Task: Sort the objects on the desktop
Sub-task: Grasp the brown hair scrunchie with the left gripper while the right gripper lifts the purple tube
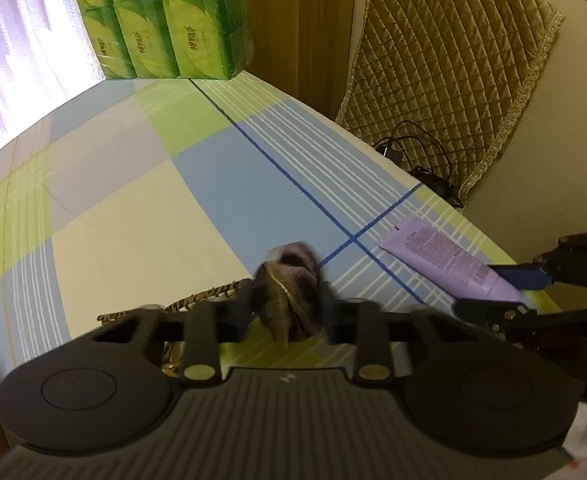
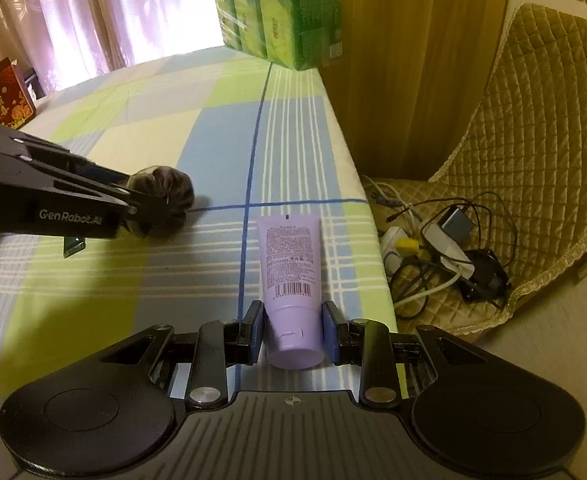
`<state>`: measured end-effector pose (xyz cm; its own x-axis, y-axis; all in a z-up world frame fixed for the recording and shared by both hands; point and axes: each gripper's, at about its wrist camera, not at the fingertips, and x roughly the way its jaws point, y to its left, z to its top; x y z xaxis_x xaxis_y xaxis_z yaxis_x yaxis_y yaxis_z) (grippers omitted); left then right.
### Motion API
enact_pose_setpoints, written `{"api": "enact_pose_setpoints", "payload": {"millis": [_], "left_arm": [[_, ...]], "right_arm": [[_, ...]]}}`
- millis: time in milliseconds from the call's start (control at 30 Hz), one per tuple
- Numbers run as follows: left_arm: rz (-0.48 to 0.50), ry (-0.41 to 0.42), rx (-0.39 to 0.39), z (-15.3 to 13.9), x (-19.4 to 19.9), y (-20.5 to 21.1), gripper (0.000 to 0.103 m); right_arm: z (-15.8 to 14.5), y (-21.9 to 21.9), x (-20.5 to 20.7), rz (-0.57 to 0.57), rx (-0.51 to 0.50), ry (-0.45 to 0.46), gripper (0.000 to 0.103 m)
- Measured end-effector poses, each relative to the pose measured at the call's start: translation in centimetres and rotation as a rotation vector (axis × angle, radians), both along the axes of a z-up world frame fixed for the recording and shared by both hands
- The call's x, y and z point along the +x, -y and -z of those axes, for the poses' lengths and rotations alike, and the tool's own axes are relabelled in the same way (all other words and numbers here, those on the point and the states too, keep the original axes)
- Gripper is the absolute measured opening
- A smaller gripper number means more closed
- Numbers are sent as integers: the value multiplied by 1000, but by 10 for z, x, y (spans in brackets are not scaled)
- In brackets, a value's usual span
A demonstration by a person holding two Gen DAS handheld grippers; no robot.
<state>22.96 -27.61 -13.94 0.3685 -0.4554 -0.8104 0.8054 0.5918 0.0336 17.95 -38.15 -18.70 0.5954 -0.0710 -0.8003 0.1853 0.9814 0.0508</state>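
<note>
The left gripper (image 2: pixel 161 208) is clamping its jaws on a brown furry object (image 2: pixel 165 192). The right gripper (image 2: pixel 293 330) is straddling the purple tube (image 2: pixel 291 272) lying on the checked table (image 2: pixel 133 140), jaws spread, pads apparently not pressing it.

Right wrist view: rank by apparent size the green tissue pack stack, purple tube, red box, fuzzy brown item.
1. Stack of green tissue packs, though farthest away.
2. Purple plastic tube, nearest the camera, so enlarged.
3. Red printed box and fuzzy brown item: look alike, box cropped; unranked.
</note>
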Motion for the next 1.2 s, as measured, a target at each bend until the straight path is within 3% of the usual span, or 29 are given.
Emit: {"api": "enact_pose_setpoints", "payload": {"millis": [200,333,533,700,733,800,833,900,933,1200], "left_arm": [[26,17,-32,-14,-21,-24,18],[8,-25,-34,-17,-43,-55,18],[-123,-207,-22,-7,-71,-115,18],[-172,-293,-16,-5,-91,-145,22],[-169,-289,-9,-5,-94,-146,22],[-154,-263,1,-6,-99,-146,36],[-150,-242,5,-8,-100,-146,42],[-131,-204,4,-9,-100,-142,61],[-119,-187,6,-8,-99,-139,62],[-85,-133,51,-1,-100,-132,55]], "right_arm": [[-1,-3,-3,-12,-9,-11,28],[-1,-9,-12,-38,-14,-17,28],[-1,-34,-42,-162,-14,-31,28],[-2,-53,-66,-259,-3,-54,28],[-2,-56,-68,-272,2,-60,28],[-2,-60,-72,-289,9,-63,29],[-2,-61,-73,-290,10,-62,34],[-1,-63,-72,-283,11,-57,55],[-2,-63,-73,-280,11,-47,64],[-1,-63,-63,-277,4,-26,64]]}}
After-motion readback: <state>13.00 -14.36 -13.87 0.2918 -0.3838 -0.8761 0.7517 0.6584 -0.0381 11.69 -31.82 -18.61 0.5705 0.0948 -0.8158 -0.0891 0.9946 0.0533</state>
